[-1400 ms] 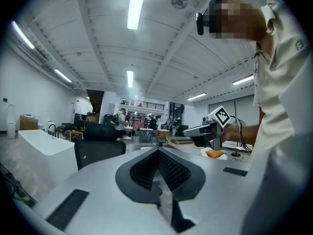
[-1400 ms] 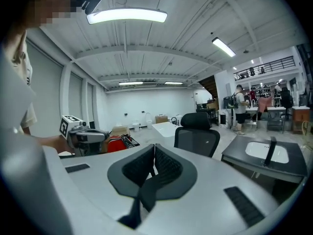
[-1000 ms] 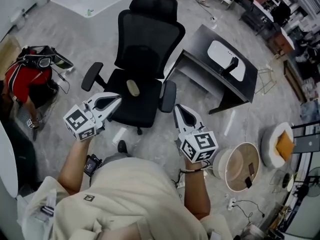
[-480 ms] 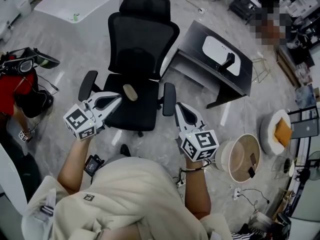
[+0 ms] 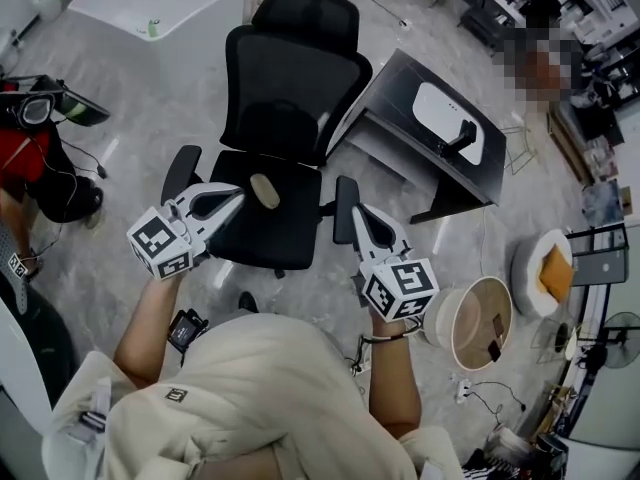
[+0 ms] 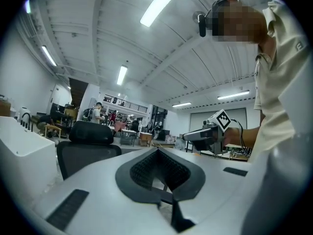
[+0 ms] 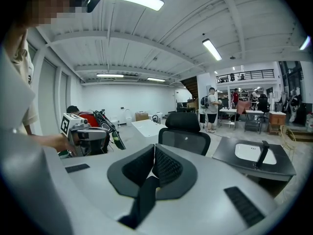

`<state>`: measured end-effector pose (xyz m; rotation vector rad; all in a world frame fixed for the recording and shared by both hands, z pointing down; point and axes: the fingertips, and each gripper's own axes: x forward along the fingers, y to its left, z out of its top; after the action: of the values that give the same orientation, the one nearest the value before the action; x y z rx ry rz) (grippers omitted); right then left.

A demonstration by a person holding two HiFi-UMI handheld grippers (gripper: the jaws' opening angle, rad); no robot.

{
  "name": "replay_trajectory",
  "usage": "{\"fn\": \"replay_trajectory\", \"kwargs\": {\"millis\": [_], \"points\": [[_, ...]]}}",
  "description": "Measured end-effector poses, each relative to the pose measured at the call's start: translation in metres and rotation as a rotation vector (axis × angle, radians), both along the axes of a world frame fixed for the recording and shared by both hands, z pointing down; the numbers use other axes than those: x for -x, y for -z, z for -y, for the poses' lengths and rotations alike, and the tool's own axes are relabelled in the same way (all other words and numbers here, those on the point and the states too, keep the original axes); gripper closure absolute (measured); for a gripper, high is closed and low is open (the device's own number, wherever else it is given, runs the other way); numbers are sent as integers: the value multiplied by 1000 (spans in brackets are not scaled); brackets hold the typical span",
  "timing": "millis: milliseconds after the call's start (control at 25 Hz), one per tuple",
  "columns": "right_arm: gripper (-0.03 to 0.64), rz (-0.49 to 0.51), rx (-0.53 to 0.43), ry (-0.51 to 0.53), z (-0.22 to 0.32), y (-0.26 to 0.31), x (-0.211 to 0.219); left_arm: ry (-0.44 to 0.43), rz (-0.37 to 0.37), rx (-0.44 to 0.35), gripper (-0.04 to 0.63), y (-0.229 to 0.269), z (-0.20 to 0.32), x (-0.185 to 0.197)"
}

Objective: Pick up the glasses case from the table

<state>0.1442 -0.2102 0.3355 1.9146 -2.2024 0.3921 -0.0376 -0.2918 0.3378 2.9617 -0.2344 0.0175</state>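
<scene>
Currently both grippers are clenched and empty. Left gripper (image 5: pixel 231 195): white moulded shell and ribbed black pads (image 6: pixel 146 168) that meet at the tip, nothing pinched. Right gripper (image 5: pixel 359 215): same build, with textured pads (image 7: pixel 166 166) pressed flat together along a centre seam, also empty. Each has a checker-marker cube at the rear.

Glasses case (image 5: pixel 265 190) is a smooth beige oblong with rounded ends, matte finish. It isn't on a table. It lies on the padded black seat (image 5: pixel 262 223) of the office chair (image 5: pixel 290 78), roughly mid-seat. In the head view it sits just past the left gripper's tip. No contact is visible, and I can't tell the height gap from this angle. The right gripper is off to the chair's right side, by the armrest, well apart from the case.

The chair has a black mesh back, a curved headrest and hard plastic armrests.

Surroundings:
- The black desk (image 5: pixel 395 103) is a flat matte slab, angled to the right of the chair, with a white rounded-rectangle panel (image 5: pixel 440 113) on top.
- The white table (image 5: pixel 130 3) is a glossy square top, upper left.
- The floor (image 5: pixel 130 158) is grey and marbled, with a slight sheen.
- A round stool (image 5: pixel 478 320) with a pale wood-tone top and white rim is lower right.
</scene>
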Motion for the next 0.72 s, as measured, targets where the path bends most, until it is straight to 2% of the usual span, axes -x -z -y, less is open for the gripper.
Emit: {"fn": "replay_trajectory", "kwargs": {"millis": [320, 600, 720], "points": [[592, -16, 23, 37, 34, -4, 14, 26, -19, 15, 581, -11, 30, 12], [592, -6, 29, 83, 60, -19, -6, 66, -5, 7, 581, -31, 42, 1], [592, 13, 27, 127, 79, -28, -15, 120, 10, 9, 581, -31, 51, -1]]}}
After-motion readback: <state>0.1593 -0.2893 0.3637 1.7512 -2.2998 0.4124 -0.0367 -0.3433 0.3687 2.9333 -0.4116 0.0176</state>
